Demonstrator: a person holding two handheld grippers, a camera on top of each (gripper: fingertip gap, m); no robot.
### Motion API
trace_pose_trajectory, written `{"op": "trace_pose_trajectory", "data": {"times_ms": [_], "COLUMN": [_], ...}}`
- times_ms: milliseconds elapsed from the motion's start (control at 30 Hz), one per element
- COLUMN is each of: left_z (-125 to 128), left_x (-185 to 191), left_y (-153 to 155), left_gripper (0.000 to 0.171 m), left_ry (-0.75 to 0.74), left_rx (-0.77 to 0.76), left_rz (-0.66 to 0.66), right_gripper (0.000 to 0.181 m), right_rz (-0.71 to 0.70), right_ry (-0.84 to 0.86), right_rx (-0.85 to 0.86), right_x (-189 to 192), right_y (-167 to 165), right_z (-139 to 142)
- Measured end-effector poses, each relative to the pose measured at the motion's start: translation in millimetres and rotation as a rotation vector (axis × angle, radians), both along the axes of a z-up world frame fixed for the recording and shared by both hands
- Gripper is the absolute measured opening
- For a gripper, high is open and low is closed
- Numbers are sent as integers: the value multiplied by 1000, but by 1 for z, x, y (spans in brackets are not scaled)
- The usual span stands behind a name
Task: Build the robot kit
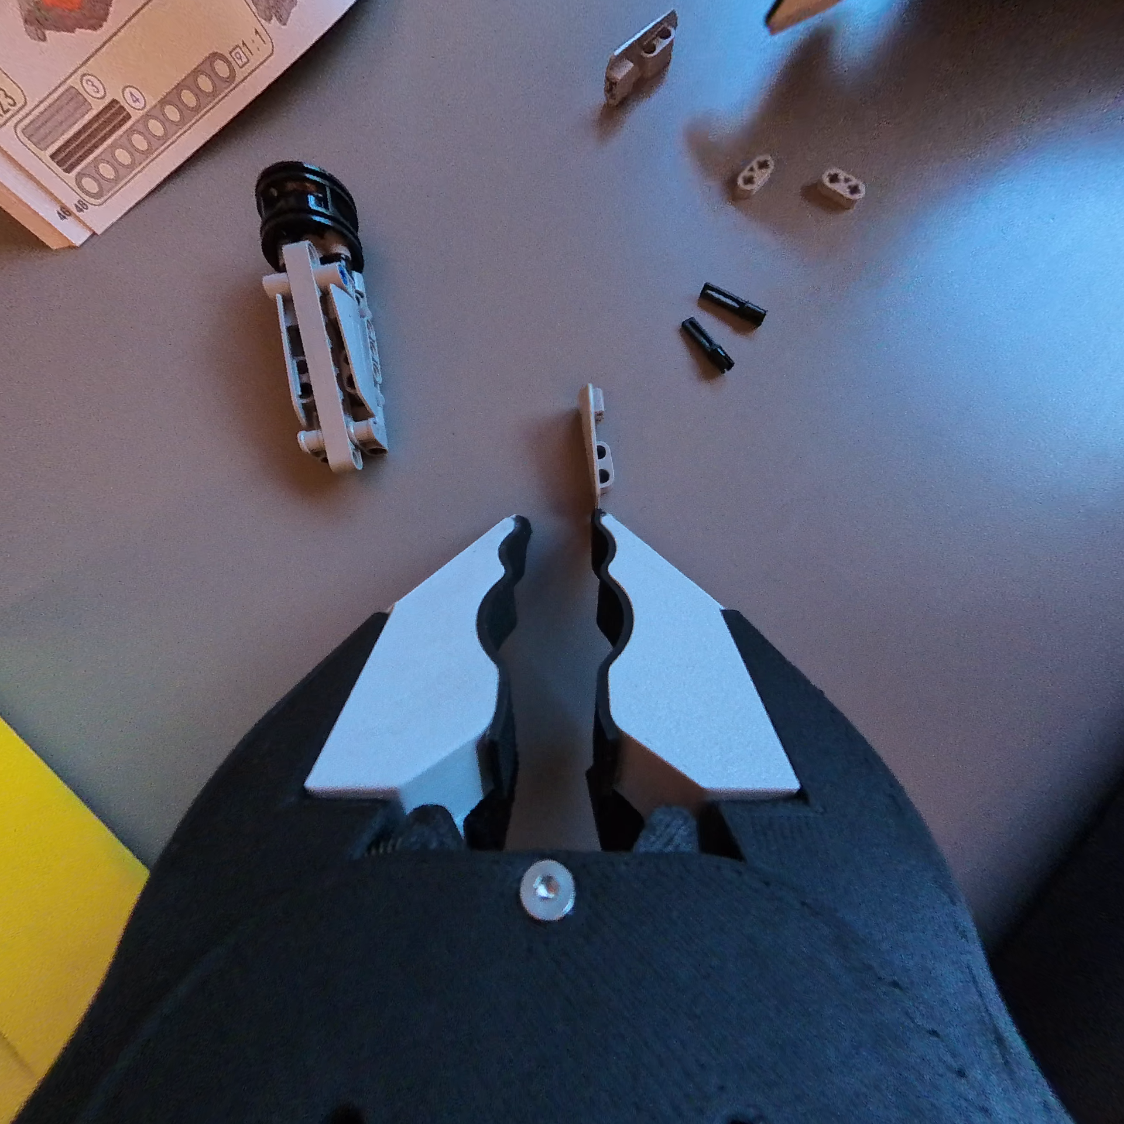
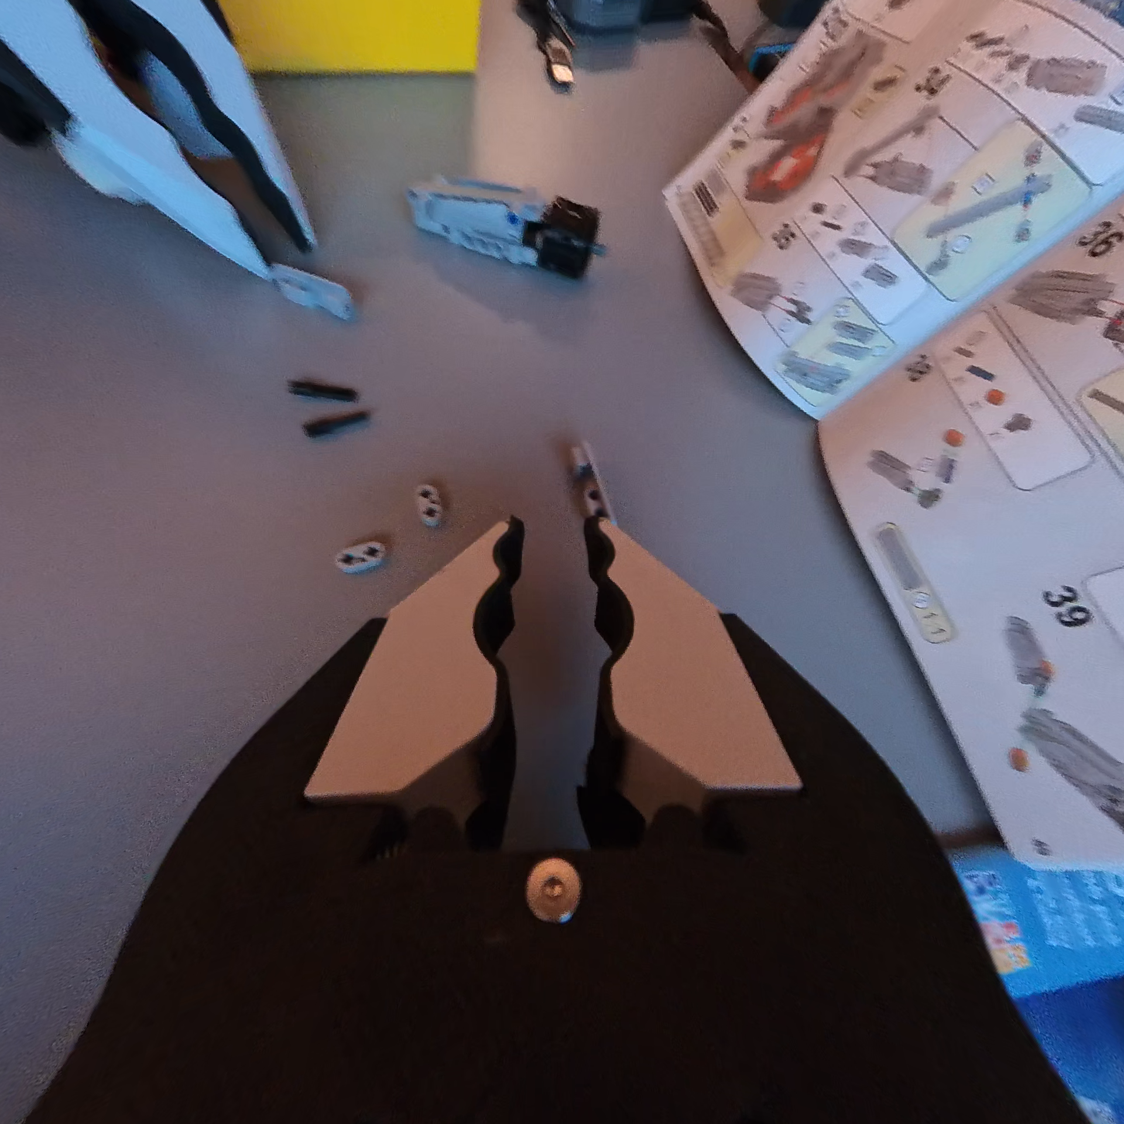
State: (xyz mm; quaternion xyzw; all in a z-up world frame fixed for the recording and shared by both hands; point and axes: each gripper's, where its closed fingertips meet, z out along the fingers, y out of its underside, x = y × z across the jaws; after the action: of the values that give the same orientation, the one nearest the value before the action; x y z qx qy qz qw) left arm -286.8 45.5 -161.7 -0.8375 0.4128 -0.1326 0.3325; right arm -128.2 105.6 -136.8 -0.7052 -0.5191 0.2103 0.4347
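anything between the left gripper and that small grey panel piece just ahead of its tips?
Nothing visible. The left gripper is open, and the grey panel piece lies just past its right fingertip on bare table. The black pins sit off to the right.

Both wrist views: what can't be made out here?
- Left wrist view: the white panel piece stands edge-on at the left hand-held gripper; contact with the right fingertip unclear.
- Left wrist view: the instruction booklet is cut off by the frame edge.
- Right wrist view: motion blur hides detail of the small white part at the right hand-held gripper, and the cable plug.
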Motion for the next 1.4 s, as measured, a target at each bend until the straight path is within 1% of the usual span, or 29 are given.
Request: {"op": "trace_pose_trajectory", "data": {"times_ms": [133, 267, 367, 433, 500, 533, 567, 600, 800, 867, 900, 967, 1000, 1067, 1100, 1133, 1167, 1200, 1267, 1300, 1333, 1400], "left_z": [0, 0, 0, 2, 6, 9, 11, 12, 1, 2, 3, 6, 11, 30, 43, 60, 80, 102, 145, 161, 171, 177], "left_x": [-1, -2, -3, -5, -3, 0, 3, 6, 10, 9, 8, 6, 6, 12, 17, 24, 35, 47, 68, 75, 80, 88], "left_y": [2, 2, 0, -1, -2, -3, -4, -4, -2, -1, -1, 0, 1, 2, 2, 0, -4, -12, -29, -34, -37, -39], "left_gripper": [19, 20, 23, 25, 29, 29, 29, 28, 25, 26, 27, 29, 30, 31, 32, 41, 52, 58, 55, 47, 43, 39], "left_ry": [6, 16, 27, 27, 2, -19, -36, -44, -2, -10, -13, -18, -38, -134, -208, -305, -425, -563, -844, -950, -1021, -1102], "left_rx": [3, 5, -4, -9, -15, -19, -19, -15, -17, -17, -19, -11, -1, 31, 50, 63, 62, 54, 44, 54, 65, 55], "left_rz": [19, 26, 26, 34, 44, 41, 35, 29, 25, 38, 41, 49, 56, 67, 73, 69, 55, 37, -11, -15, -6, 12], "right_gripper": [24, 26, 25, 25, 20, 15, 5, 0, 0, 0, 0, 0, 0, 0, 0, 0, 0, 0, 0, 0, 0, 0], "right_rz": [-35, -51, -36, -52, -42, -34, -33, -34, -70, -83, -79, -68, -46, 36, 73, 106, 141, 174, 228, 258, 289, 317], "right_ry": [-59, -100, -90, -76, -64, -62, -62, -66, -71, -37, 9, 151, 248, 479, 582, 670, 751, 814, 894, 930, 958, 972], "right_rx": [37, -13, -62, -102, -145, -158, -159, -152, -143, -178, -214, -305, -356, -451, -481, -494, -493, -486, -492, -512, -544, -626], "right_x": [0, -2, -5, -5, -5, -5, -4, -2, 4, 5, 3, -4, -9, -18, -20, -20, -19, -19, -20, -21, -24, -32], "right_y": [15, 21, 22, 25, 24, 22, 21, 20, 15, 10, 4, -9, -17, -36, -42, -47, -52, -57, -68, -74, -80, -91], "right_z": [-7, -18, -20, -20, -22, -22, -22, -22, -22, -20, -15, 2, 17, 54, 73, 90, 107, 121, 141, 148, 153, 154]}}
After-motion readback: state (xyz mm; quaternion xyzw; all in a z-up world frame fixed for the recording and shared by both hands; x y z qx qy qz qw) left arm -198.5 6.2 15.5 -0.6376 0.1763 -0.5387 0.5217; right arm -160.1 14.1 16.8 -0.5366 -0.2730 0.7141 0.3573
